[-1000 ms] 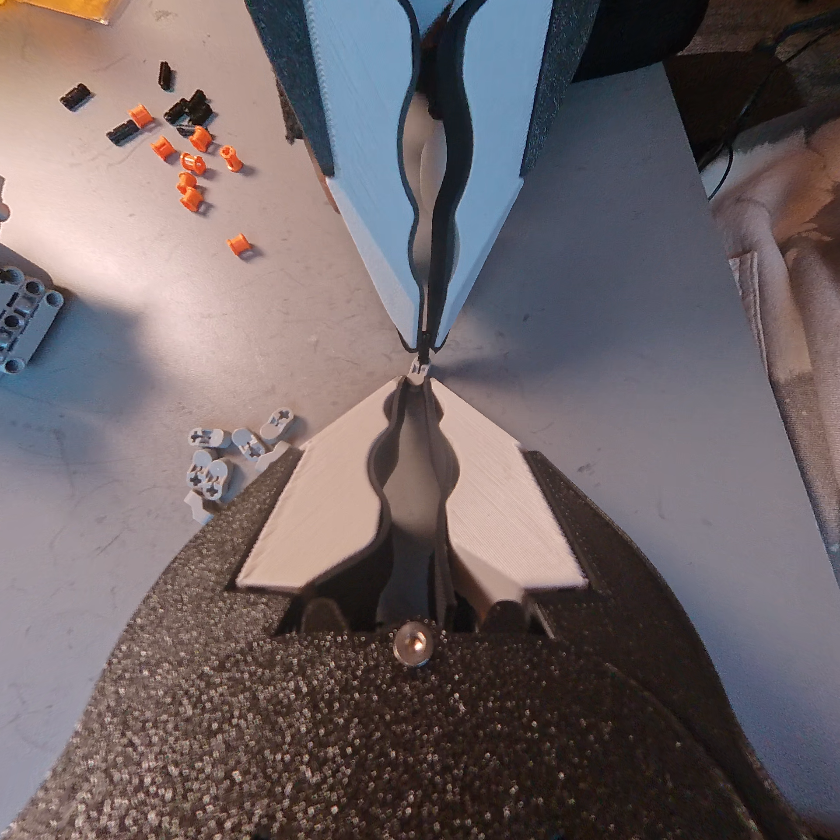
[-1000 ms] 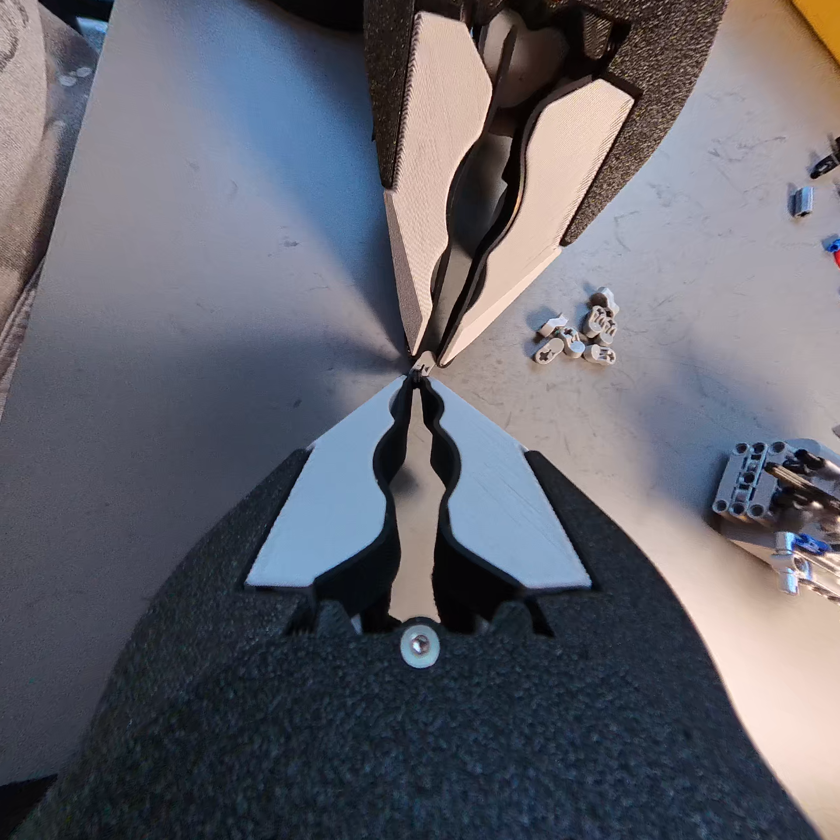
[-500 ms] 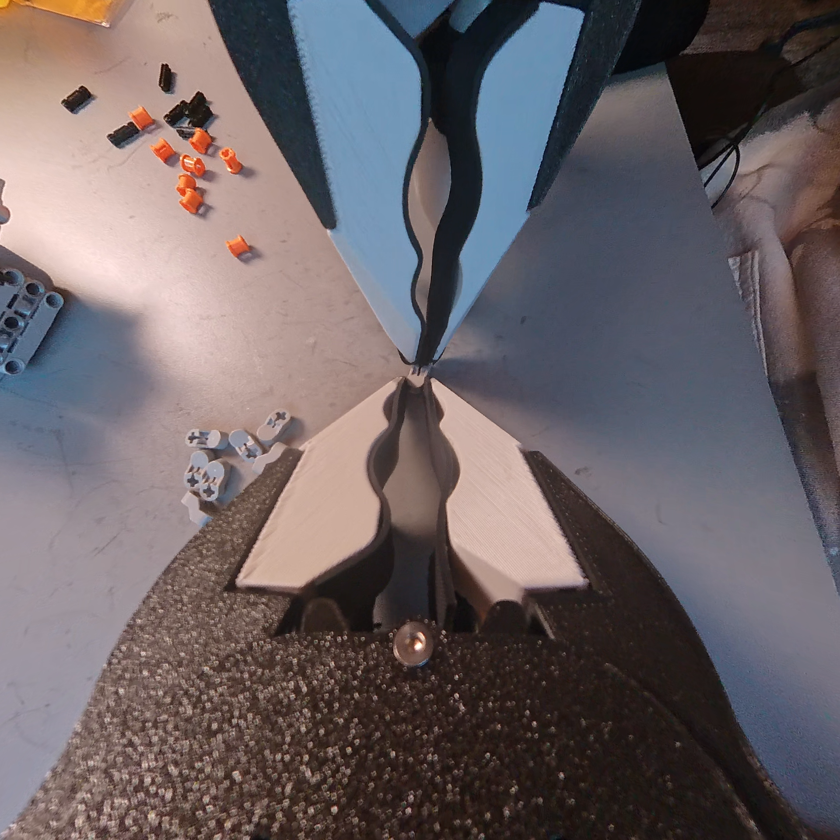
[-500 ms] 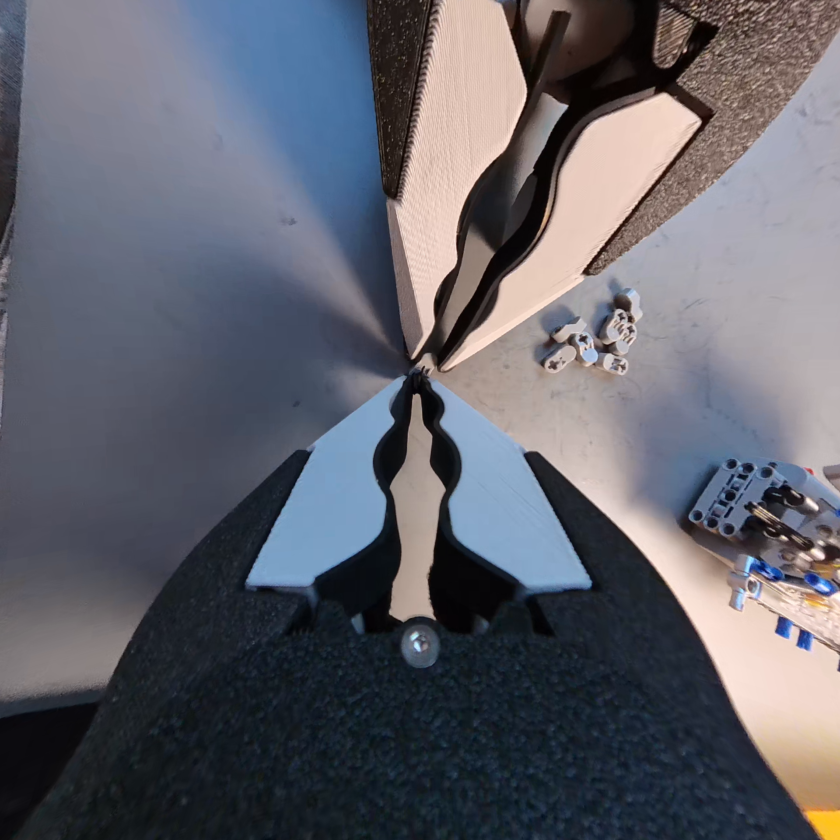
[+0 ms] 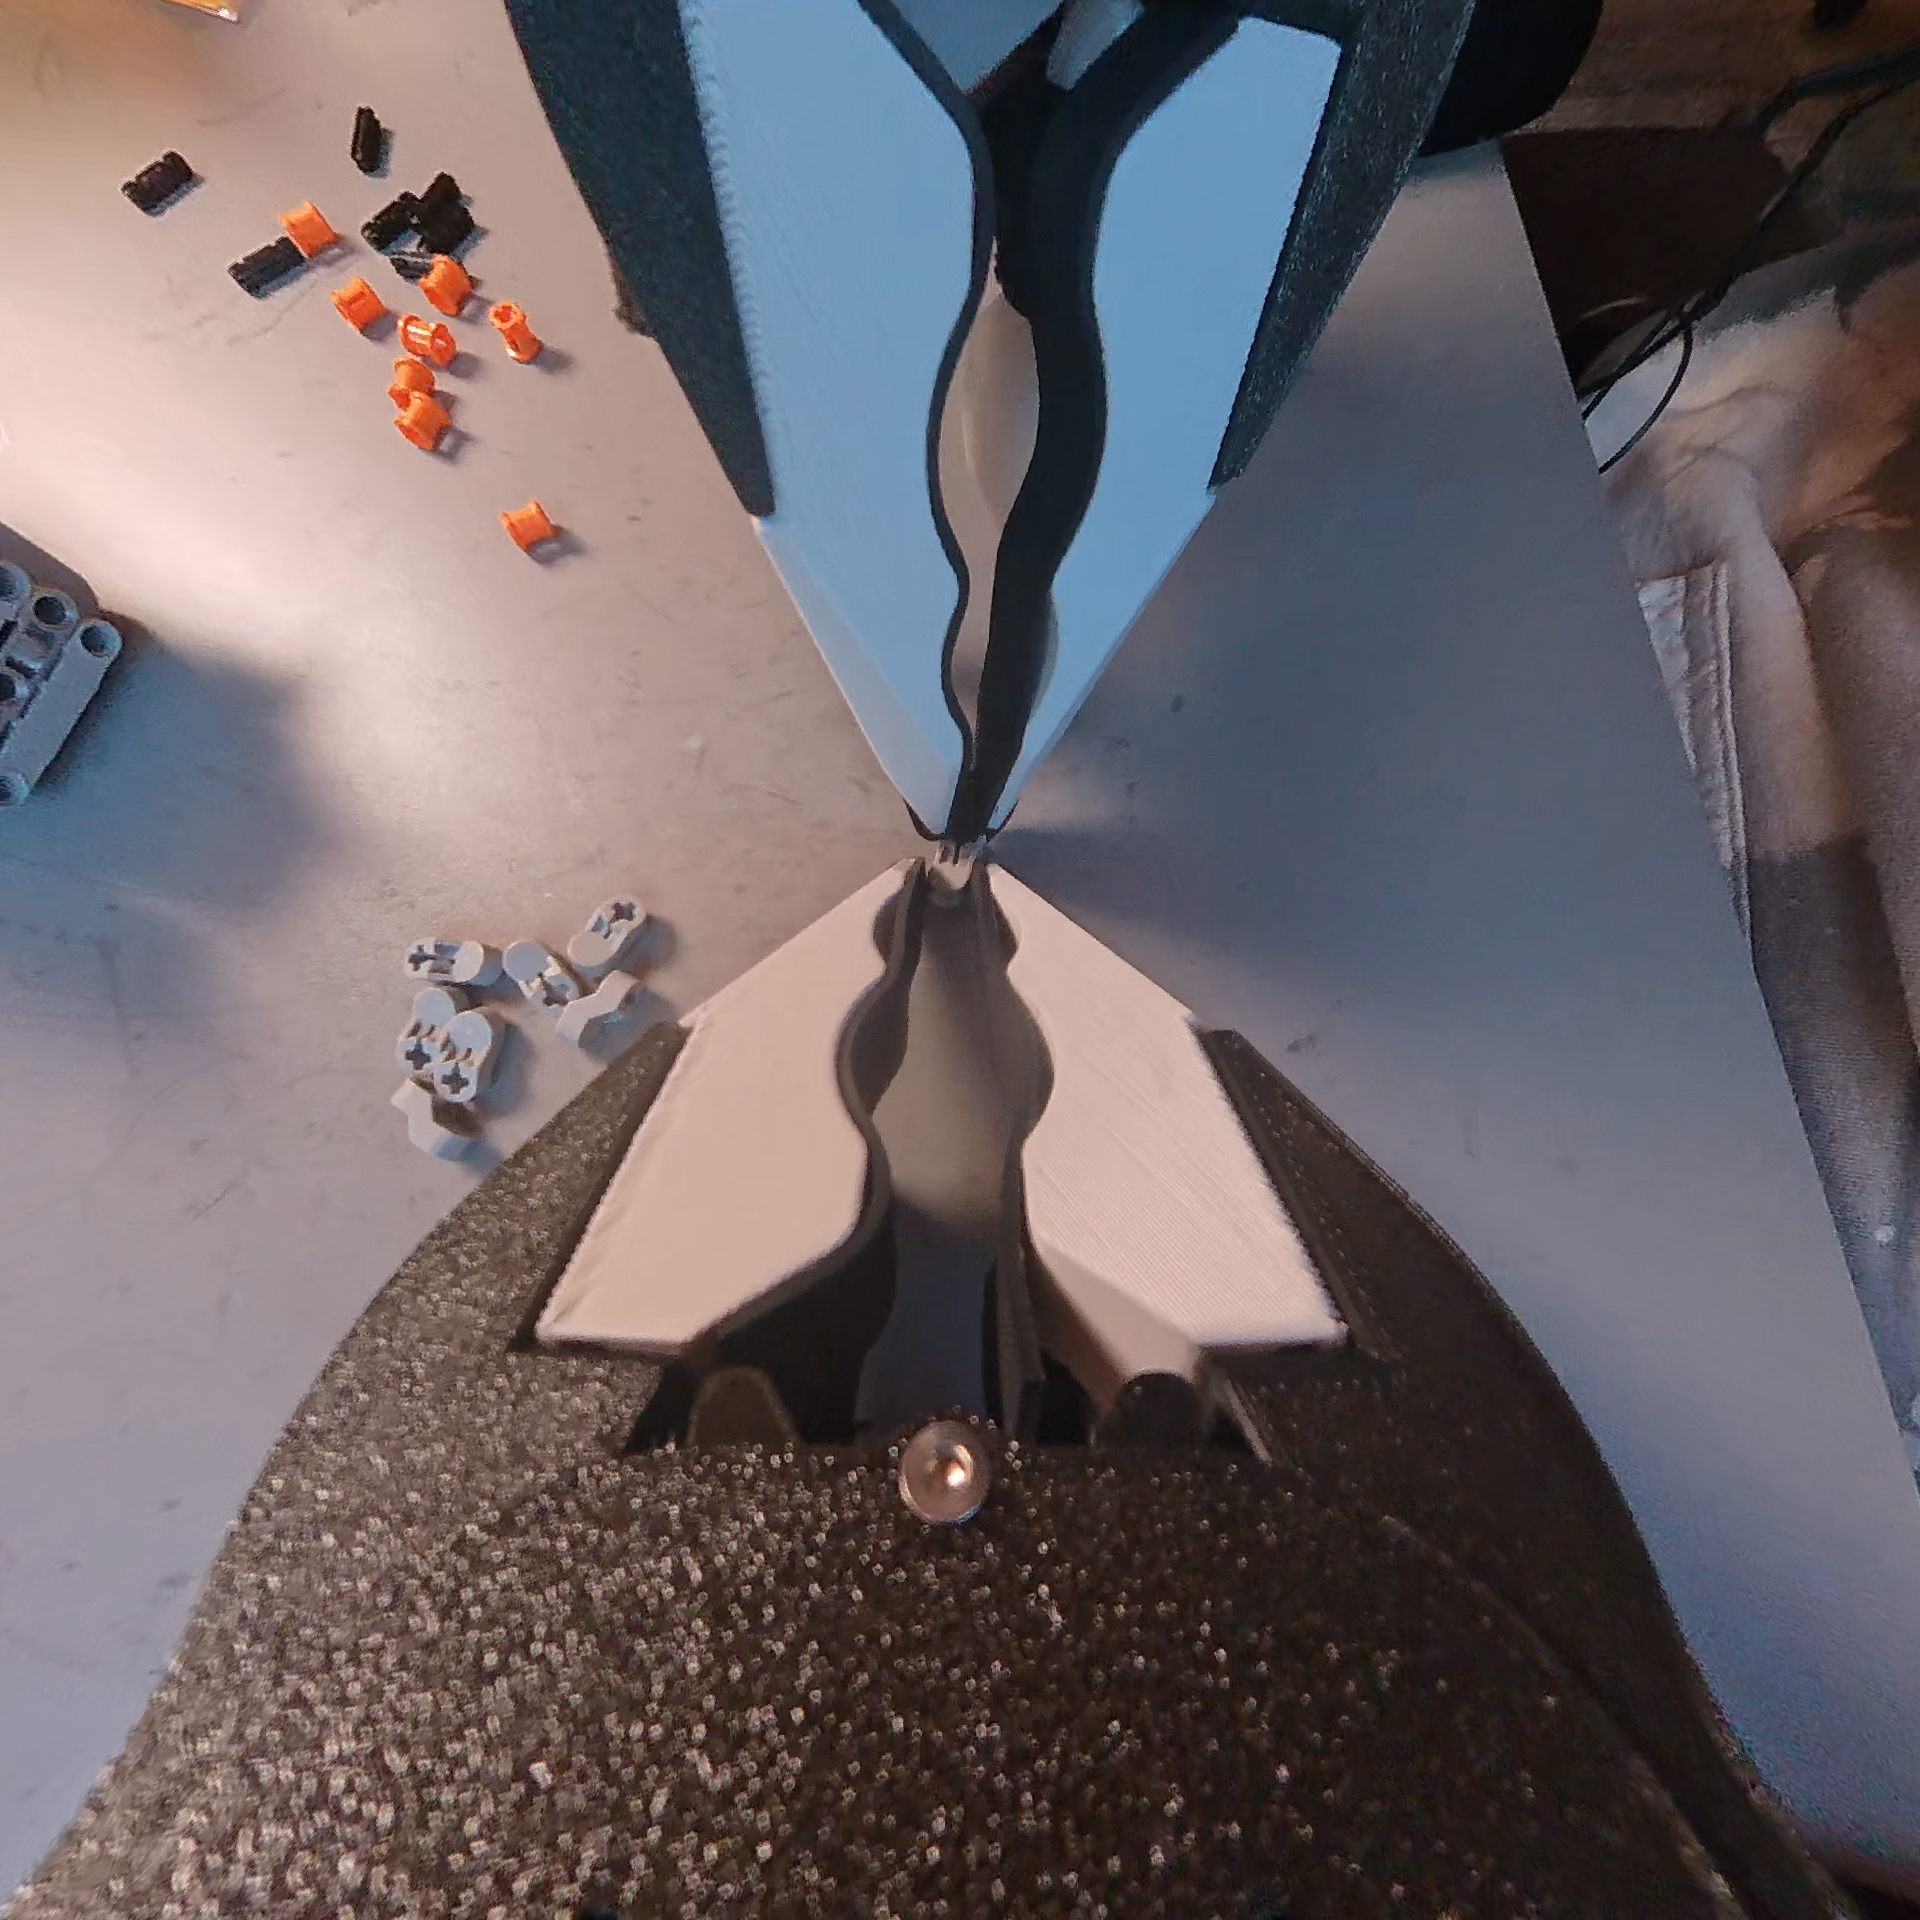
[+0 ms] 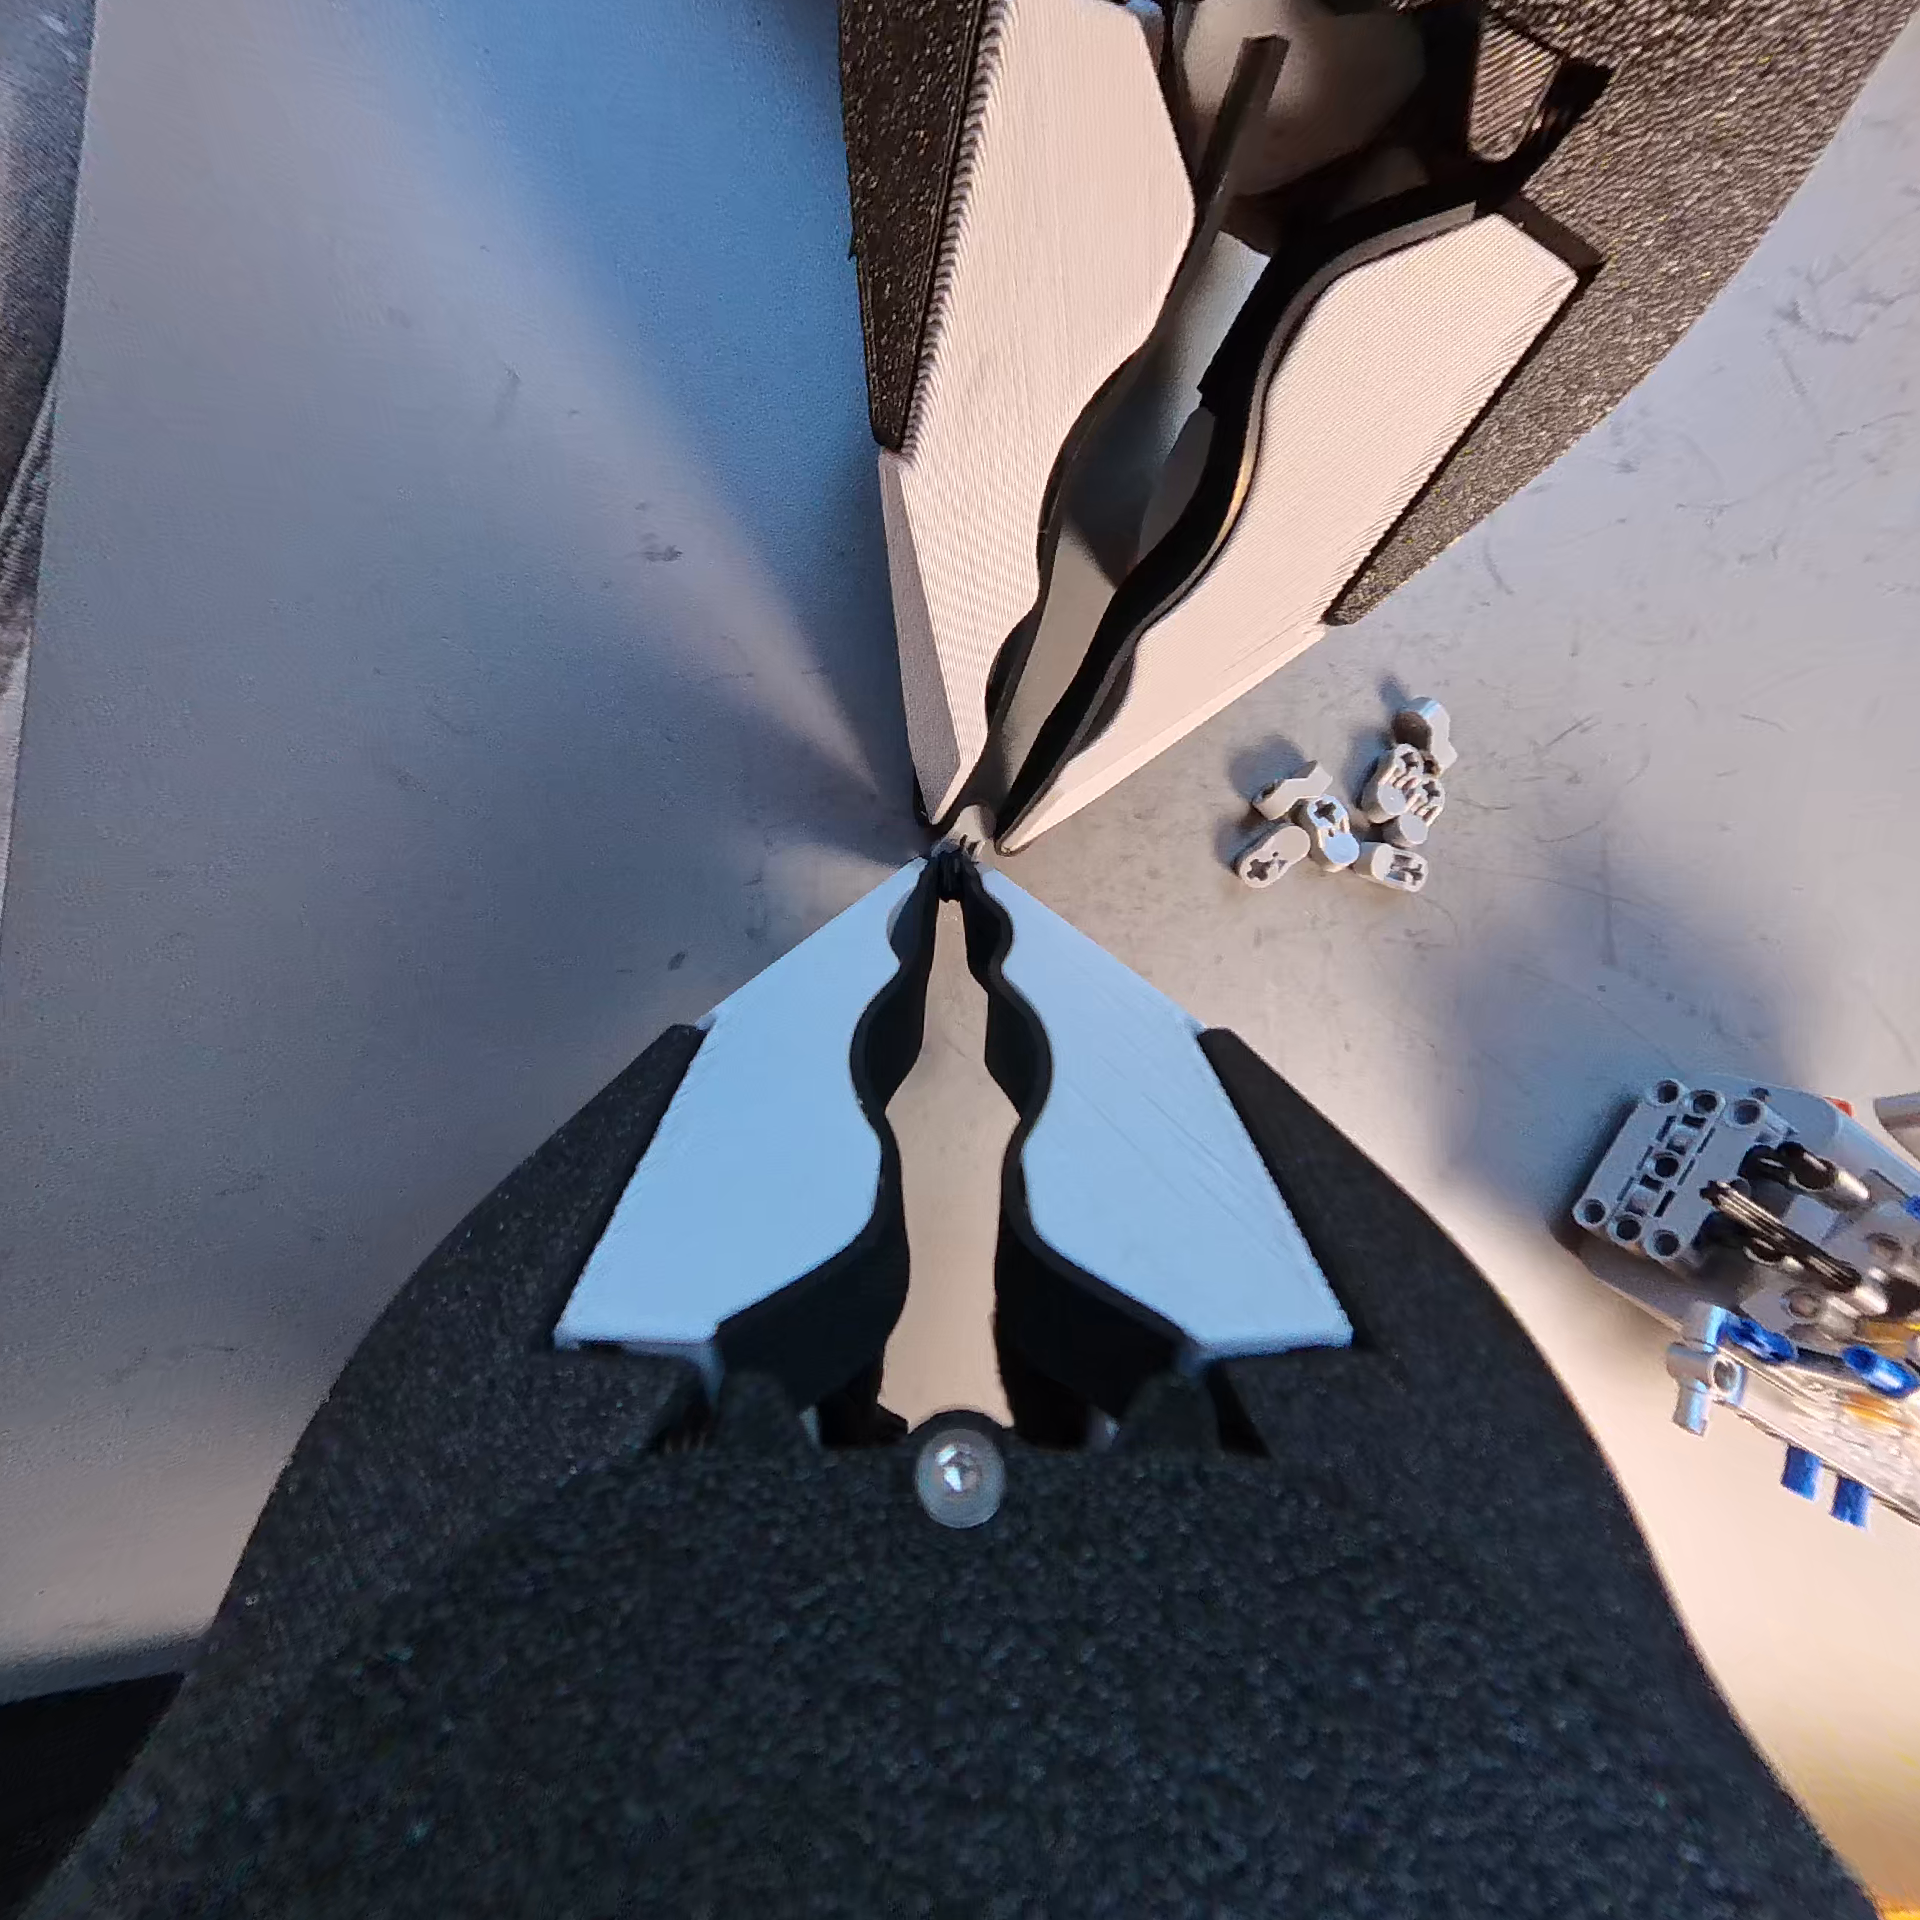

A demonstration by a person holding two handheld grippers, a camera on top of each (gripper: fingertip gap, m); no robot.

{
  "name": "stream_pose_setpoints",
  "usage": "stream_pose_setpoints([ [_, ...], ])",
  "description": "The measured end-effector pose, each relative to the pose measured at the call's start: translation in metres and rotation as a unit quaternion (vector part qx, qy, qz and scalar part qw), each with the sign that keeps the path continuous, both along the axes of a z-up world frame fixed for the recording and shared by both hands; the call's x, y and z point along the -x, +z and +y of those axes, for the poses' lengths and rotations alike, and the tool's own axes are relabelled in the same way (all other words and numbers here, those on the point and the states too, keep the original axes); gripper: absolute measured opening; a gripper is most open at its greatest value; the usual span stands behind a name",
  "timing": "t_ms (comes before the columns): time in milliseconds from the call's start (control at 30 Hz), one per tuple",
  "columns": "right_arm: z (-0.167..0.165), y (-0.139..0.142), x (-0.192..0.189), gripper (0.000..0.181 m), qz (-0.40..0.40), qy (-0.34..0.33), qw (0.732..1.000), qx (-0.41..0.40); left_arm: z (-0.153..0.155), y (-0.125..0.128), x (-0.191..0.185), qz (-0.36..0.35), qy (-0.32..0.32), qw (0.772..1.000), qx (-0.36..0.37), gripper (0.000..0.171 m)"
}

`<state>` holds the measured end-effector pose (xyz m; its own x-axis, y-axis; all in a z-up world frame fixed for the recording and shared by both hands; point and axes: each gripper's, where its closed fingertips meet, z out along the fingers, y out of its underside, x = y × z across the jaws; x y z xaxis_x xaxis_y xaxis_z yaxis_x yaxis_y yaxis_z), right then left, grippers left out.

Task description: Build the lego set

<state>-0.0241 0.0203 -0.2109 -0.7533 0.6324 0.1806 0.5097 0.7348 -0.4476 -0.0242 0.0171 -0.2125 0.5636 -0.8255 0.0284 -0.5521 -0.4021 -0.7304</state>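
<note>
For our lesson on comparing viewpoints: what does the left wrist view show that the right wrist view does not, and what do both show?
Only the left: orange pieces and black pieces. Only the right: blue pins on the grey assembly. Both: left gripper and right gripper shut tip to tip on small parts, grey connectors on the table.

Small grey piece (image 5: 954, 854), seemingly pinched between both claw tips.

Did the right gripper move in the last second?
Yes: against the orange pieces, which barely shift, the right gripper looms larger, tilted toward the camera; its tips stay put.
</note>
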Motion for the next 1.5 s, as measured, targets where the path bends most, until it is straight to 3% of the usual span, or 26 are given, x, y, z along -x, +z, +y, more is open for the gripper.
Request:
stream_pose_setpoints([
  [300, 0.004, -0.001, -0.003, 0.012, 0.008, -0.019, 0.999, 0.026, 0.000, 0.000, 0.000, 0.002, 0.001, 1.000, -0.002, 0.006],
  [467, 0.007, 0.014, -0.006, 0.016, 0.042, -0.052, 0.996, 0.059, 0.001, 0.000, 0.001, -0.002, 0.010, 1.000, 0.001, 0.005],
  [633, 0.014, 0.026, -0.008, 0.000, 0.096, -0.110, 0.986, 0.078, 0.004, 0.000, 0.002, -0.001, 0.023, 1.000, 0.003, 0.005],
  [867, 0.014, 0.018, -0.008, 0.000, 0.063, -0.152, 0.980, 0.114, 0.007, 0.000, 0.000, 0.008, 0.031, 0.999, -0.005, 0.005],
  [1500, 0.012, 0.016, -0.005, 0.000, 0.014, -0.133, 0.985, 0.106, 0.007, 0.000, 0.000, 0.010, 0.028, 1.000, -0.008, 0.005],
])
